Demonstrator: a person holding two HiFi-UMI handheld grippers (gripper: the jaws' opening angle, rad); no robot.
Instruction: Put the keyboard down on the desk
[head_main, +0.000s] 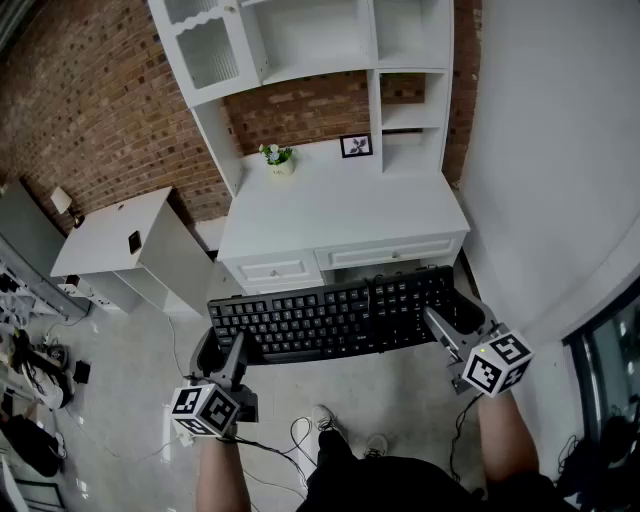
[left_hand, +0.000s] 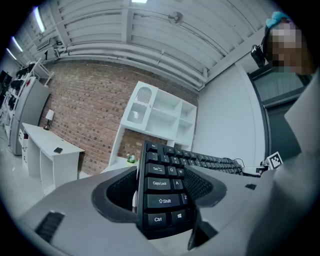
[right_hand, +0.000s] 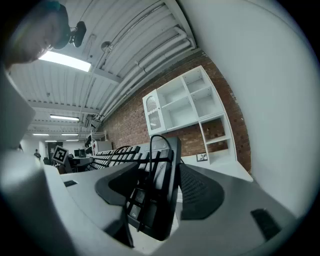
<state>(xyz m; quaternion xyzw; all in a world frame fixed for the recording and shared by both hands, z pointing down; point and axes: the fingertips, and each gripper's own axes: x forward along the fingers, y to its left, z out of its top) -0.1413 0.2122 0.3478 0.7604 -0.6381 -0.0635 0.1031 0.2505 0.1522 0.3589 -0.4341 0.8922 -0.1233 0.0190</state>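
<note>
Between the fingers of the left gripper (head_main: 222, 350) and the right gripper (head_main: 455, 322), a black keyboard (head_main: 330, 315) hangs level, one end gripped in each wide-set pair. The white tabletop (head_main: 340, 212) lies beyond the fingertips. Best to carry the keyboard forward evenly, lower it flat, then release both ends together.

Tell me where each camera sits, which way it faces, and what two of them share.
Head view: on the person's head, facing steeply down at the white desk and black keyboard; both forearms, left tool and right tool show.
Left gripper view: on the left tool, facing along the keyboard from its Ctrl end; its jaws clamp it.
Right gripper view: on the right tool, facing along the keyboard's cable end; its jaws clamp it.
Shared: both gripper views show the white shelf unit.
</note>
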